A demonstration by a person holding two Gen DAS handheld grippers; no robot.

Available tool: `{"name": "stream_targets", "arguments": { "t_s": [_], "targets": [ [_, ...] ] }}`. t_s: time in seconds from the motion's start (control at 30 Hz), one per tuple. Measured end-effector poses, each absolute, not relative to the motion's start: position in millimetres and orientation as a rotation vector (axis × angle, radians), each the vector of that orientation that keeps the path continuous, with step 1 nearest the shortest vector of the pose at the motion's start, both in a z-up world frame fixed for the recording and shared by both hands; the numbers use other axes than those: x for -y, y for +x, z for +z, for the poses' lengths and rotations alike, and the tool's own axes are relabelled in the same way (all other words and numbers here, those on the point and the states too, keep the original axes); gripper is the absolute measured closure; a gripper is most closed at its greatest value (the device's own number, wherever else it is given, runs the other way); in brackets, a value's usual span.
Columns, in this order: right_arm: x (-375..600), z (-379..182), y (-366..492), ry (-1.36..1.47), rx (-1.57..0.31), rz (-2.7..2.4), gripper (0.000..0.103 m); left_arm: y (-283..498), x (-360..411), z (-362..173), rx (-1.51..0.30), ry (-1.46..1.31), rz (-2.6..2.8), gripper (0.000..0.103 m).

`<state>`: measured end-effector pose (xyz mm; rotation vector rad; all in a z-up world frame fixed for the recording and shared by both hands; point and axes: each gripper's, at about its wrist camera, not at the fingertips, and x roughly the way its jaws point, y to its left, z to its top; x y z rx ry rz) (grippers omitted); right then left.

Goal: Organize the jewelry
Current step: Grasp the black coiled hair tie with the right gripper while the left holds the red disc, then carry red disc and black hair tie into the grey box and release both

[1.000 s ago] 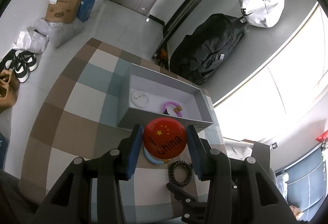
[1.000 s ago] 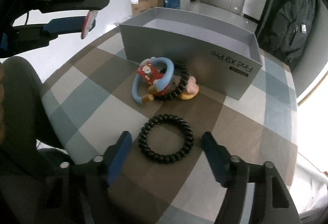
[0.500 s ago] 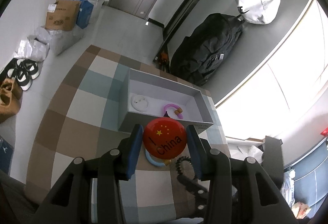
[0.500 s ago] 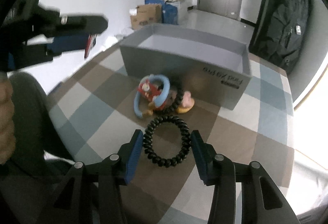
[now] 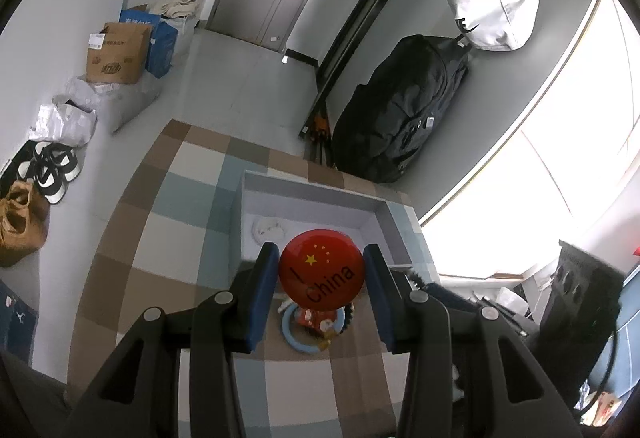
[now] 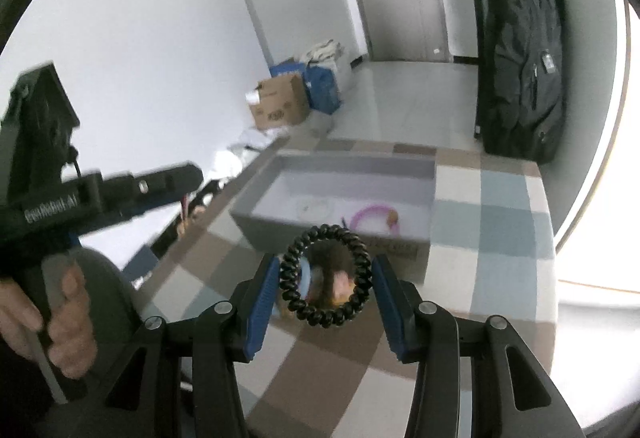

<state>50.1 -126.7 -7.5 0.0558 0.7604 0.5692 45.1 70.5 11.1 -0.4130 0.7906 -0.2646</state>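
Note:
My left gripper (image 5: 321,278) is shut on a red round badge (image 5: 321,270) with a flag and "I China", held above the table just in front of the grey box (image 5: 248,205). Below it lies a blue ring with a red charm (image 5: 312,322). My right gripper (image 6: 325,286) is shut on a black spiral hair tie (image 6: 289,278), raised off the table and facing the grey box (image 6: 280,234). Inside the box lie a pink bracelet (image 6: 374,217) and a white round piece (image 5: 267,228). The left gripper (image 6: 160,185) shows at the left of the right wrist view, gripped by a hand (image 6: 60,310).
The checked tablecloth (image 5: 160,238) covers the table, with its far edge just behind the box. On the floor beyond are cardboard boxes (image 5: 116,53), shoes (image 5: 52,169) and a black backpack (image 5: 400,109). A white bag (image 5: 492,5) hangs on the wall.
The right gripper closed on the black hair tie and lifted it off the table, with the box now seen from higher up. The left gripper kept the badge and barely moved.

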Motion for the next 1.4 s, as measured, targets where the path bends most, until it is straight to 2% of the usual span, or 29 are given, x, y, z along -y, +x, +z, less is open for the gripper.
{"name": "stream_targets", "arguments": {
  "t_s": [0.53, 1.17, 1.4],
  "targets": [
    [124, 16, 117, 0.119, -0.740, 0.601, 0.057, 103, -58, 14, -0.816, -0.358, -0.269, 0.066],
    [111, -28, 156, 0.074, -0.880, 0.581, 0.057, 143, -47, -24, -0.922, -0.365, -0.337, 0.066],
    [112, -37, 161, 0.088, -0.896, 0.582, 0.053, 149, -45, -30, -0.949, -0.374, -0.357, 0.066]
  ]
}}
